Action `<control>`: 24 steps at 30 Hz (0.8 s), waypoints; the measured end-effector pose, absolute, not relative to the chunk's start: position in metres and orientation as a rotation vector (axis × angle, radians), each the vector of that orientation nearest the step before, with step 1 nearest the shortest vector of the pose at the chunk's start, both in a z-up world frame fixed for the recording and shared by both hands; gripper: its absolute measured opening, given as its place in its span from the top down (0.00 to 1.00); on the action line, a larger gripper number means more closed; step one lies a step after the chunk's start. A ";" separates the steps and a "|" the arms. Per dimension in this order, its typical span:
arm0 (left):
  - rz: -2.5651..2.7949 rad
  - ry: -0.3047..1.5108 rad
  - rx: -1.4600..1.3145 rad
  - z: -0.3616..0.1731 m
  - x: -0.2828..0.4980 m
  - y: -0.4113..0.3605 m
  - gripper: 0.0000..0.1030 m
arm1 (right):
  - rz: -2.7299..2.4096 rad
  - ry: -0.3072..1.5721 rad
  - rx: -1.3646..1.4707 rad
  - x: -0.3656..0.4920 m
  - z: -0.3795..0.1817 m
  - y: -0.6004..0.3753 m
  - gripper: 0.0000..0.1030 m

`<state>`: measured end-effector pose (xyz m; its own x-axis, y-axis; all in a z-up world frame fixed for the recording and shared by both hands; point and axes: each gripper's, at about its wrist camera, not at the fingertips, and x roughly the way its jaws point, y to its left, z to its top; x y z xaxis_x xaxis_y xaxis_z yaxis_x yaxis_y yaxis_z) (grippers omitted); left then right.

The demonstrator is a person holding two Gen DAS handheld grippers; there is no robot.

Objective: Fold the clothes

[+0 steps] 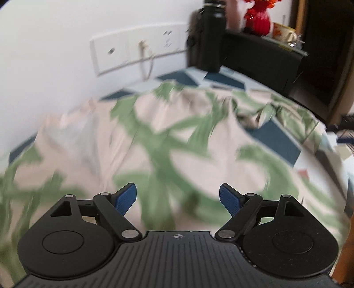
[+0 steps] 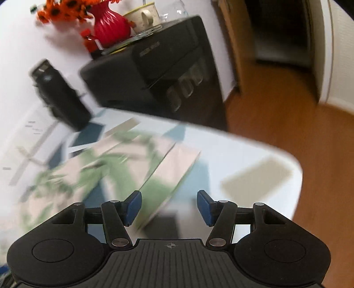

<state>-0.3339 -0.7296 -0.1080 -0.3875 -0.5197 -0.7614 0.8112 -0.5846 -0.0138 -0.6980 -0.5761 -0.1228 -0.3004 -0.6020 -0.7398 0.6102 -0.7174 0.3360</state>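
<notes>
The leaf-print garment [image 1: 168, 141] lies spread on the table [image 2: 254, 155]. The left gripper [image 1: 177, 197] and right gripper [image 2: 169, 207] hover above it, jaws apart, holding nothing. A red vase [image 2: 110, 26] holds orange flowers [image 2: 59, 10] beside a mug [image 2: 145, 15].

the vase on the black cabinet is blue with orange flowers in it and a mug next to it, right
Not quite: the vase is red, not blue, as the right wrist view shows. The rest holds: it stands on the black cabinet with orange flowers in it and a mug beside it.
</notes>
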 end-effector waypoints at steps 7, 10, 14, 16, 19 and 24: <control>-1.945 0.529 0.939 -0.124 -0.331 -0.705 0.18 | -2.119 0.277 1.150 -0.711 -0.143 -0.634 0.45; -1.917 0.532 0.932 -0.122 -0.344 -0.701 0.18 | -2.099 0.335 1.093 -0.714 -0.145 -0.644 0.81; -1.892 0.517 0.929 -0.117 -0.364 -0.695 0.15 | -2.132 0.229 1.094 -0.753 -0.135 -0.636 0.89; -1.884 0.495 0.939 -0.117 -0.377 -0.692 0.14 | -2.176 0.163 1.066 -0.776 -0.124 -0.626 0.90; -1.874 0.504 0.951 -0.120 -0.394 -0.690 0.14 | -2.193 0.083 1.057 -0.808 -0.110 -0.615 0.90; -1.884 0.560 0.969 -0.128 -0.412 -0.685 0.14 | -2.140 0.007 1.101 -0.836 -0.106 -0.617 0.90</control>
<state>-0.4124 -0.6846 -0.1279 -0.2723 -0.5205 -0.8093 0.8780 -0.4785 0.0124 -0.8363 -0.6168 -0.1062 -0.3774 -0.5939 -0.7106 0.5985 -0.7419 0.3022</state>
